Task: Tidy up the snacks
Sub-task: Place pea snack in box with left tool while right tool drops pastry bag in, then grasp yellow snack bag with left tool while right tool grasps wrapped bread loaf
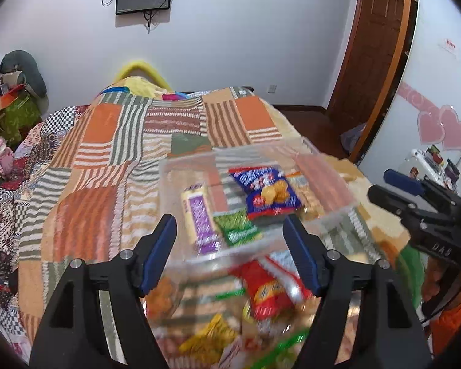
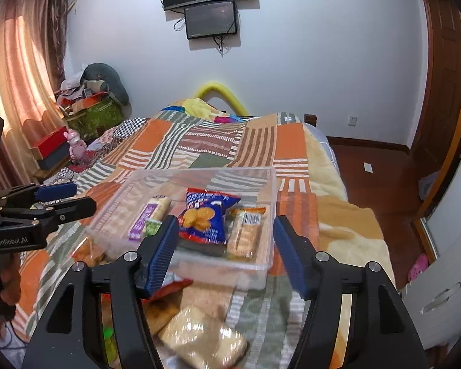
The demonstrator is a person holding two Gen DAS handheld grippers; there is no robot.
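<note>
Left wrist cam: our left gripper [image 1: 230, 252] hangs open with nothing in it, over the clear bin [image 1: 322, 166] on the patchwork bedspread [image 1: 92, 153]. A blue cracker pack [image 1: 265, 192] is already inside.

Right wrist cam: the right gripper [image 2: 226, 252] is open and empty too. Loose snacks like the pale cracker pack [image 2: 199, 335] are still outside the bin, so we'd say partway done.

Your left gripper [image 1: 230, 246] points downward, jaws apart, nothing between the pads. Your right gripper [image 2: 226, 249] likewise: tilted down, jaws parted, gripping nothing. Both side by side.
</note>
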